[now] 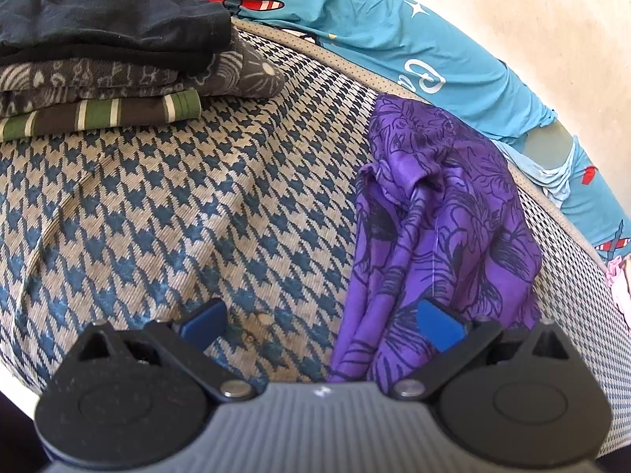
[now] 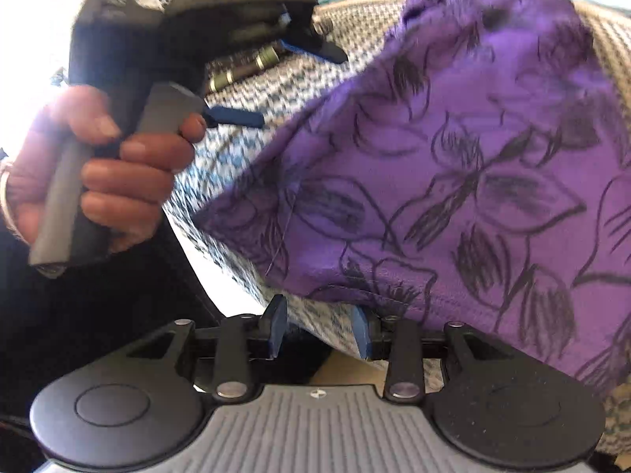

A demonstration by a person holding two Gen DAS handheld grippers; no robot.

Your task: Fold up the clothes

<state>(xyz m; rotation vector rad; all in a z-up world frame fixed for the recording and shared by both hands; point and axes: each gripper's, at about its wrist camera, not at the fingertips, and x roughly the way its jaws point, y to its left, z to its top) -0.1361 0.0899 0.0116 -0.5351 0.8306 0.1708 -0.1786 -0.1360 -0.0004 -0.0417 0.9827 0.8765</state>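
While both my grippers tilt down over a blue-and-cream checked mattress (image 1: 165, 205), a pile of folded clothes (image 1: 98, 59) sits far left, black on top, green-striped at bottom. Left gripper (image 1: 321, 325): jaws wide apart, nothing btwn them, right pad over the purple cloth's edge. Purple flower-print cloth (image 1: 437, 228) lies crumpled to the right, w/ teal bedsheet (image 1: 394, 35) beyond. Right gripper (image 2: 320, 331): jaws partly apart, not clamped; cloth hem just above right pad. Person's hand (image 2: 114, 173) holds left gripper.
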